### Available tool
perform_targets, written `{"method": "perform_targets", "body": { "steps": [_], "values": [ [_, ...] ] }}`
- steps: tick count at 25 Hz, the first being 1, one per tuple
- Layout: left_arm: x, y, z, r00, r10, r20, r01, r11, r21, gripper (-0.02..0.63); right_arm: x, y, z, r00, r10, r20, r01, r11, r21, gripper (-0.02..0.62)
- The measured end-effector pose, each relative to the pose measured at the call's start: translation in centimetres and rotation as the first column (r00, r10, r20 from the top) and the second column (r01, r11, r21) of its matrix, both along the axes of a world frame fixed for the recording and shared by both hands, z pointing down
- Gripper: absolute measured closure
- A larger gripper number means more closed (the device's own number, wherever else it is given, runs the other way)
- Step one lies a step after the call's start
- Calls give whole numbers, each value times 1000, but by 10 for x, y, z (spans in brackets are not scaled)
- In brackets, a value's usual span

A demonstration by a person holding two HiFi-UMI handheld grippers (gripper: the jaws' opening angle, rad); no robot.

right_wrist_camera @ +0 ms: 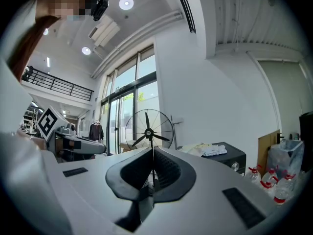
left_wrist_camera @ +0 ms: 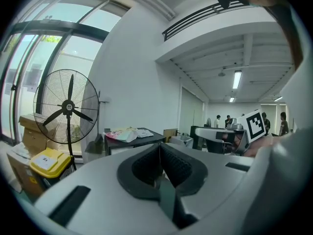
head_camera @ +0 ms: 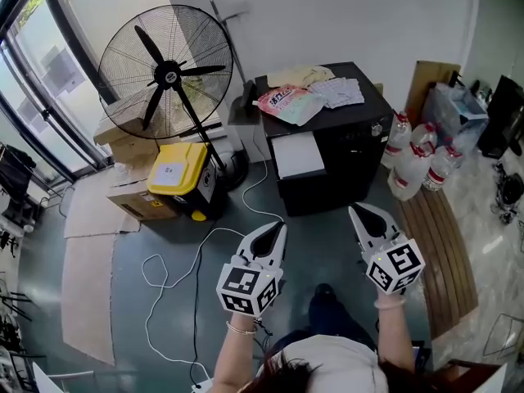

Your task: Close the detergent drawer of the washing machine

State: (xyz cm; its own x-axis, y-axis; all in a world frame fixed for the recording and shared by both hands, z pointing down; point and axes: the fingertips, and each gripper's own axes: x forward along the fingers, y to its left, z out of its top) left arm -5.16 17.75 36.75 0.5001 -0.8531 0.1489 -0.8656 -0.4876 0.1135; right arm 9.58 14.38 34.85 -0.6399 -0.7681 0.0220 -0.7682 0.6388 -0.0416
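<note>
Head view: black washer (head_camera: 360, 150) stands against the far wall, packets (head_camera: 293, 101) lying on its top. White drawer (head_camera: 296, 155) sticks out of the washer's front at its left end, apparently pulled open. Both tongs are held over the grey floor (head_camera: 327, 236), short of the washer and touching nothing. Left gripper (head_camera: 277, 229) points toward the drawer side and right gripper (head_camera: 361, 212) toward the washer's right half, the two well apart.

Left gripper view: jaws clenched together, ribbed pads (left_wrist_camera: 172, 164) meeting, nothing between them. The washer (left_wrist_camera: 133, 142) is ahead and a little left of the tips.

Right gripper view: jaws clenched too and empty, with the washer (right_wrist_camera: 230, 159) off to the right of the tips.

Left of the washer stand a big fan (head_camera: 166, 72) and a yellow box (head_camera: 182, 169). A white cable (head_camera: 196, 260) snakes over the floor, and bottles (head_camera: 417, 160) stand on the washer's right.
</note>
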Motion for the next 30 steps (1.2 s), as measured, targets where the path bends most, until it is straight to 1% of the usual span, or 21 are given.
{"method": "perform_targets", "body": {
  "steps": [9,17,21,28,30],
  "values": [
    [3,-66,5,999,-50,1,50,999,-10,584,8,-68,11,999,-39,-28,38,999,-25,568],
    [0,-111,20,995,-102,-4,101,994,-49,560,11,-121,27,995,-91,-41,88,995,-56,566],
    [-2,-127,31,992,-127,0,126,989,-73,551,8,-140,39,990,-130,-51,126,989,-76,565],
    [-8,-141,51,987,-163,11,163,980,-113,543,2,-162,66,984,-167,-62,159,981,-112,554],
    [-11,-144,58,985,-172,18,173,977,-125,543,1,-166,74,985,-162,-62,154,981,-122,548]
  ]
}}
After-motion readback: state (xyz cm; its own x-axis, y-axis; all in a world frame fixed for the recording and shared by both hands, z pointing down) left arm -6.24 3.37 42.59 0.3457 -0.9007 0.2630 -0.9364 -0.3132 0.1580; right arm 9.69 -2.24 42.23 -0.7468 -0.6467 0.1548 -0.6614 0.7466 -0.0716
